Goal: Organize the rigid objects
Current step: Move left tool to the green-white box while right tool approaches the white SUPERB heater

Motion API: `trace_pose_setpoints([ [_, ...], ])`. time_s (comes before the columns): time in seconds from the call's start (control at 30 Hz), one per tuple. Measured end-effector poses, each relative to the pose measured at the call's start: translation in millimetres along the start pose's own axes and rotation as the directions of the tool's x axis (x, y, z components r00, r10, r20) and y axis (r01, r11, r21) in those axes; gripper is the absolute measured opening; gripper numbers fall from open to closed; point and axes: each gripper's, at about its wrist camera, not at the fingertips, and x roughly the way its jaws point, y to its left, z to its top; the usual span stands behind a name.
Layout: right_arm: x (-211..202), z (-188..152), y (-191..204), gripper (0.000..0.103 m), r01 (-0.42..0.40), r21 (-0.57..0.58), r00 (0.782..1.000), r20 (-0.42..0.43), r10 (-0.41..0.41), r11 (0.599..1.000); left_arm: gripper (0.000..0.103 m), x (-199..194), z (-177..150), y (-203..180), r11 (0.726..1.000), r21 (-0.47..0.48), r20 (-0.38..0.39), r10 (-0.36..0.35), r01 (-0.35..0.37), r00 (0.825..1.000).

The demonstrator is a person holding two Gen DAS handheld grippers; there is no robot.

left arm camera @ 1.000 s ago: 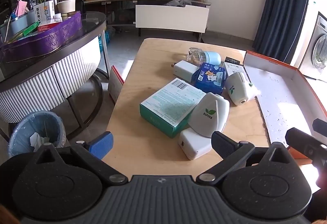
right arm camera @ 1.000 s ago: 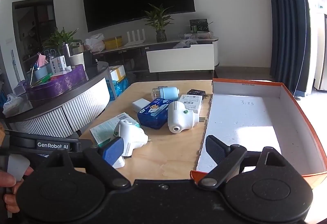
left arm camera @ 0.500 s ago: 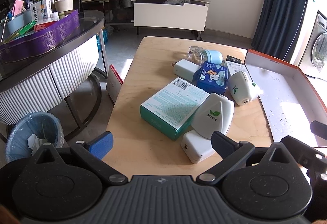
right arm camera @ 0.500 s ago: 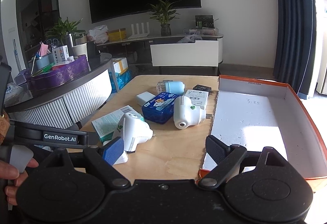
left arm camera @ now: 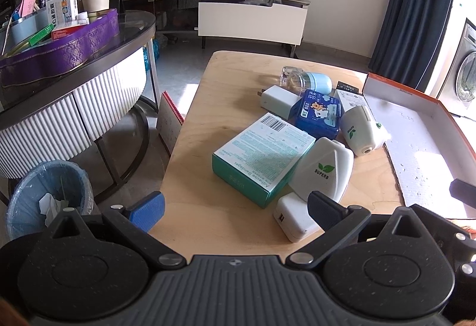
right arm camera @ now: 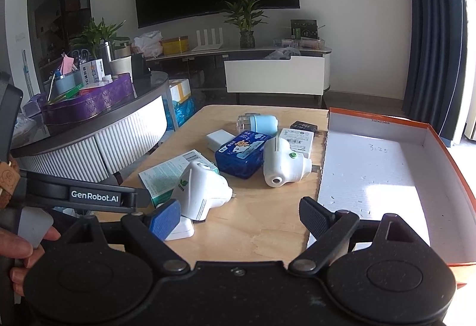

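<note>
A wooden table [left arm camera: 235, 79] carries a cluster of small objects. Nearest is a teal bandage box [left arm camera: 261, 156], with a white SUPERB plug-in device [left arm camera: 322, 174] leaning on its right and a white charger [left arm camera: 293, 220] in front. Behind lie a blue tissue pack [left arm camera: 319, 114], a second white plug-in device [left arm camera: 358, 129], a white adapter [left arm camera: 276, 100] and a light-blue capped bottle [left arm camera: 309, 82]. My left gripper [left arm camera: 236, 208] hovers open at the table's near edge, just short of the charger. My right gripper [right arm camera: 238, 217] is open over the near table, left of the orange box [right arm camera: 440, 138].
The orange-rimmed box [left arm camera: 416, 94] with a white floor lies on the table's right side. Left of the table stand a round dark-topped table with a purple tray [left arm camera: 59, 49] and a blue bin [left arm camera: 47, 201]. A hand [right arm camera: 17, 245] holds the left gripper's handle.
Both grippers have edged forward and the views have risen slightly; the objects sit a bit nearer. No object has moved and both pairs of fingers stay apart.
</note>
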Motion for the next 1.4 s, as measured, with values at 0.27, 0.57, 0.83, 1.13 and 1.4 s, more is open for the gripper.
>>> trace_pose_setpoints([
  [0.27, 22.3, 5.1, 6.2, 0.102, -0.004, -0.003, 1.0, -0.022, 0.004, 1.0, 0.103, 4.8, 3.3, 11.4, 1.0, -0.022, -0.002, 0.015, -0.015, 1.0],
  [0.57, 65.7, 15.4, 20.4, 0.102, -0.029, 0.024, 0.997, -0.065, 0.031, 0.999, 0.103, 9.9, 14.2, 31.4, 0.998, -0.048, 0.007, 0.04, -0.04, 0.999],
  [0.83, 97.2, 16.3, 27.9, 0.102, -0.033, 0.042, 0.993, -0.108, 0.038, 0.999, 0.103, 21.7, 19.6, 48.1, 0.995, -0.069, -0.011, 0.068, -0.069, 0.998],
  [1.13, 94.6, 11.0, 1.8, 0.102, 0.139, 0.052, 0.983, -0.124, -0.132, 0.989, 0.103, 35.1, 26.0, 32.1, 1.0, 0.004, -0.013, -0.003, 0.003, 1.0],
  [1.4, 87.4, 11.3, -21.7, 0.102, 0.073, 0.111, 0.988, -0.141, -0.057, 0.991, 0.103, 67.0, 30.2, 2.1, 0.98, 0.166, -0.035, -0.104, 0.109, 0.994],
])
